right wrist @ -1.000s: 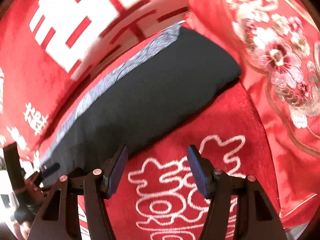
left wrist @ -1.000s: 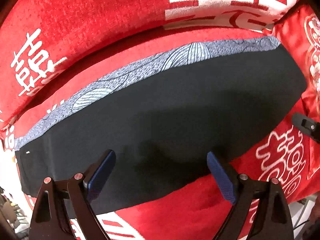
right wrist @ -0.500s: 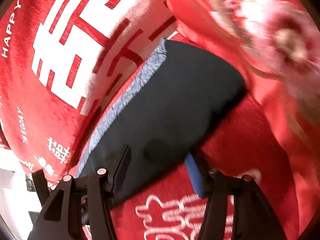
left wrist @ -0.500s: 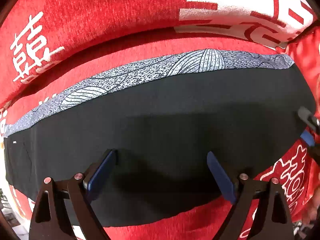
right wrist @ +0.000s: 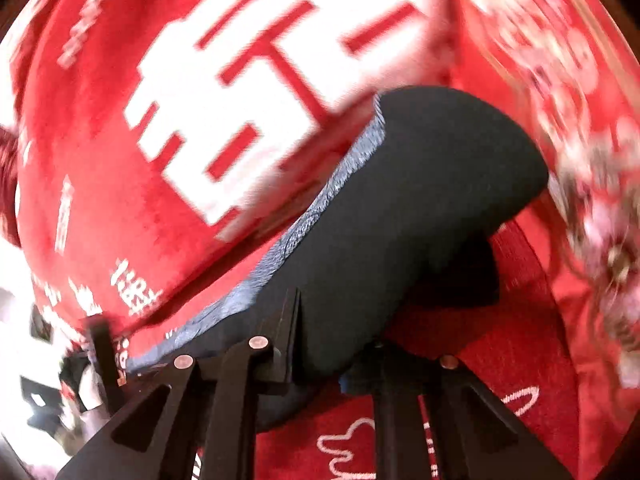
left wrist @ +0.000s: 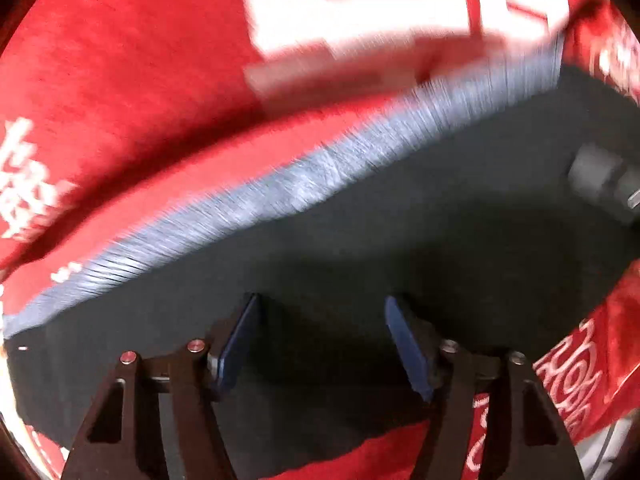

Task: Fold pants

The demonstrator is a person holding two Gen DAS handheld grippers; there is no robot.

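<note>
The dark pants (left wrist: 400,220) with a grey patterned stripe (left wrist: 280,188) along the far side lie on a red seat cushion. My left gripper (left wrist: 320,328) hovers low over the near part of the pants, jaws apart with nothing between them. In the right wrist view my right gripper (right wrist: 336,340) straddles the near edge of the pants (right wrist: 400,208); dark cloth lies between the fingers, and the jaws stand narrower than before. The cloth's right end is lifted off the cushion and casts a shadow.
A red back cushion with large white characters (left wrist: 360,8) (right wrist: 240,92) stands behind the pants. A red embroidered floral pillow (right wrist: 580,120) lies at the right. The other gripper's dark part (left wrist: 600,180) shows at the right edge of the left wrist view.
My left jaws have narrowed over the pants. My right gripper has slid onto the pants' edge and closed in on it; the cloth's right end has risen. Both views are blurred by motion.
</note>
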